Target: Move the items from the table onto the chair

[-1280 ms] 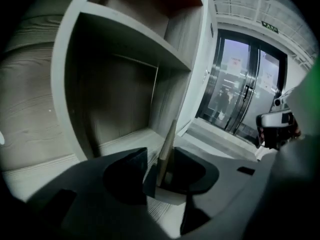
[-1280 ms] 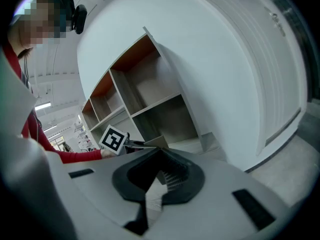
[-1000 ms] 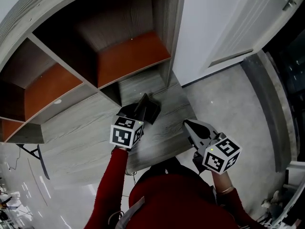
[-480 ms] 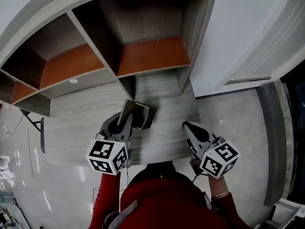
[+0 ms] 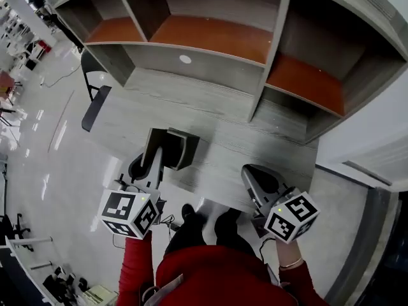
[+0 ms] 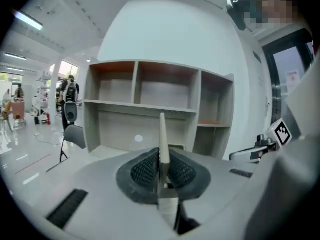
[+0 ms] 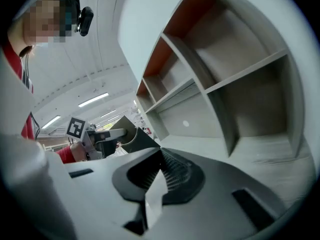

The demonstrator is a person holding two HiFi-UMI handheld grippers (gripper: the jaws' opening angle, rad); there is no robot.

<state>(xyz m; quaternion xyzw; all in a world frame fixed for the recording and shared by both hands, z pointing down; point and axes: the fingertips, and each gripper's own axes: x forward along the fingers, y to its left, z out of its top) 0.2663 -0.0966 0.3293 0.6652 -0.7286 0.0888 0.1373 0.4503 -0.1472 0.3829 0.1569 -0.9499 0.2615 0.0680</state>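
My left gripper (image 5: 155, 157) is shut on a flat dark grey item (image 5: 171, 146), like a thin folder, and holds it upright over the front edge of the grey wood table (image 5: 223, 123). In the left gripper view the item (image 6: 162, 134) shows edge-on as a thin tan strip between the gripper's (image 6: 162, 161) ribbed pads. My right gripper (image 5: 253, 176) hovers over the table's front edge, shut with nothing in it; its own view shows the gripper (image 7: 159, 170) with jaws together. A dark chair (image 5: 94, 104) stands at the table's left end, also seen as a chair (image 6: 75, 134) far left.
Open shelf compartments (image 5: 210, 34) with orange-brown floors rise at the back of the table. A white wall and door (image 5: 376, 152) lie to the right. Glossy floor (image 5: 44, 171) spreads left, with distant furniture. The person's shoes (image 5: 204, 217) stand below the table edge.
The head view has swung left, bringing the chair into sight. My left gripper, still holding the item, has drawn back and left toward the table's front edge. The right gripper has hardly moved.
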